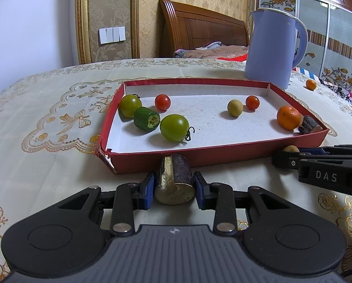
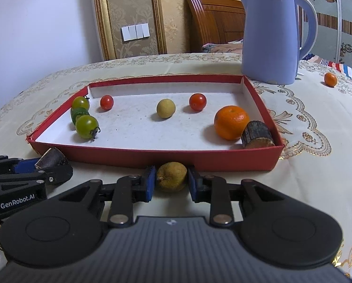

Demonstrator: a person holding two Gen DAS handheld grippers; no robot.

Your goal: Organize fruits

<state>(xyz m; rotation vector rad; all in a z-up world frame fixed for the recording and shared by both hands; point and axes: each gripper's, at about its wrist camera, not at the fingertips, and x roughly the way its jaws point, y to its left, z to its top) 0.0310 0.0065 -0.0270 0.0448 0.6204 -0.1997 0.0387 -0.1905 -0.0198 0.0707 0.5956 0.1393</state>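
1. The red box [image 2: 152, 159] sits on the worktop [image 2: 317, 141]. In it are two green tomatoes, a cucumber piece [image 1: 145, 119], two red tomatoes, a yellow ball fruit [image 2: 166, 108], an orange [image 2: 231, 122] and a brown stick piece [image 2: 257, 135].
2. The left hand-held gripper [image 1: 174, 188] is clamped on a brown cane piece [image 1: 174, 181]. Its long side points at the box, just in front of the wall.
3. The right hand-held gripper [image 2: 171, 180] is clamped on a small yellow fruit [image 2: 171, 176], also just in front of the box.

A lavender kettle [image 2: 270, 35] stands on the embroidered tablecloth [image 2: 317, 122]; behind are a wooden headboard [image 1: 199, 28] and wall switches [image 1: 112, 35].
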